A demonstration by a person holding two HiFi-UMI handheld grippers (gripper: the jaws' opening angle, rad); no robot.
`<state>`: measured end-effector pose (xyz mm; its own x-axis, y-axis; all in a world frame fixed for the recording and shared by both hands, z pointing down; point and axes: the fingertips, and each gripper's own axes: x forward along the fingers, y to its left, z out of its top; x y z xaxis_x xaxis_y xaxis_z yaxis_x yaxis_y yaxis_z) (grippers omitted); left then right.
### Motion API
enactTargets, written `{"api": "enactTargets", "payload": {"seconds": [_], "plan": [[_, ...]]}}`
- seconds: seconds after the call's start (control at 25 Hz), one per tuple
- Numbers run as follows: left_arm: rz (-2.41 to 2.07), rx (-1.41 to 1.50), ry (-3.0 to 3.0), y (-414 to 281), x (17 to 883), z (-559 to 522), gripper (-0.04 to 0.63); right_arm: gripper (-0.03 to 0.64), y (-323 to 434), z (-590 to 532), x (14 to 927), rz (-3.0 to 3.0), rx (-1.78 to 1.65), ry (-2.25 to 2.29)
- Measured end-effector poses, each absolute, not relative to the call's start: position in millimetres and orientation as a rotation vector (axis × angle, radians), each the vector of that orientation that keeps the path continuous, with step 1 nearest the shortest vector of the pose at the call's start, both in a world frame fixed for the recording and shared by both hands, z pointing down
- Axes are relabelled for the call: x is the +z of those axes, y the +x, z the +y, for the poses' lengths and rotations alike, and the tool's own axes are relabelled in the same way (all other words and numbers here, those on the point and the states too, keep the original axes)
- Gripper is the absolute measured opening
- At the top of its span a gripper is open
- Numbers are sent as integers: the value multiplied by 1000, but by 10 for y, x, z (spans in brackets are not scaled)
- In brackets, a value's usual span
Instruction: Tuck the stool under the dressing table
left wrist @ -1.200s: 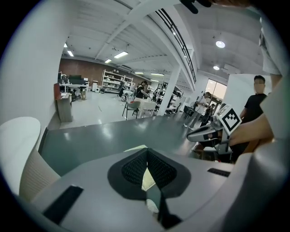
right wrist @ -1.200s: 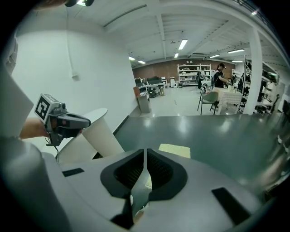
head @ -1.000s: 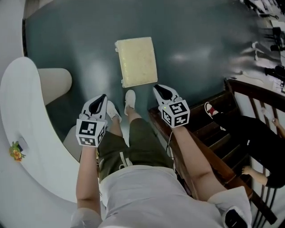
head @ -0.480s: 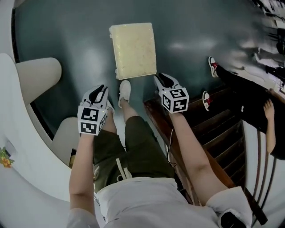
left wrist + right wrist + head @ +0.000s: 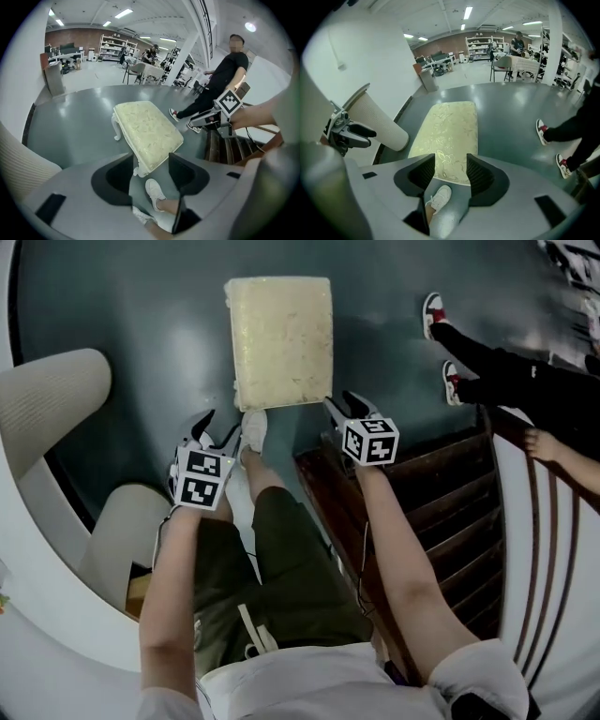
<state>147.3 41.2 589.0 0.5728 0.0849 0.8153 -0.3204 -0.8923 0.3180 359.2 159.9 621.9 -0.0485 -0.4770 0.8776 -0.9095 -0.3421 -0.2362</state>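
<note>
Holding both grippers low over the floor (image 5: 150, 306), you have the cream upholstered stool (image 5: 281, 341) standing upright just ahead of your white shoe (image 5: 253, 427), its near edge running between the two tools. Your left gripper (image 5: 217, 427) sits just short of the stool's near left corner, and its jaws have just been opening: they stand well apart, with nothing pressed between the pads and only the stool's corner and your shoe showing beyond the gap. Your right gripper (image 5: 343, 404) is close by the near right corner. Its jaws have also just been opening and stand partly apart, holding nothing, with the stool's near edge lying past them. Whether either tip touches the stool cannot be told. The white curved worktop (image 5: 37, 549) sweeps along your left, well apart from the stool, with a ribbed cream column (image 5: 52, 395) beneath it. Dark wooden slats (image 5: 450, 512) lie to your right, and another person in black (image 5: 506, 376) stands beyond them.
</note>
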Motion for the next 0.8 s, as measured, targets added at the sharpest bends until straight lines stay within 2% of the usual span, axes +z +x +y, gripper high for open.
{"api": "enactTargets", "payload": {"seconds": [0.32, 0.8], "plan": [[-157, 1343, 2323, 1592, 6508, 467, 267, 302, 3694, 1607, 6801, -1469, 1460, 1745], [-27, 1425, 2300, 1830, 7061, 653, 273, 387, 3721, 1705, 7346, -1464, 1643, 1749]]}}
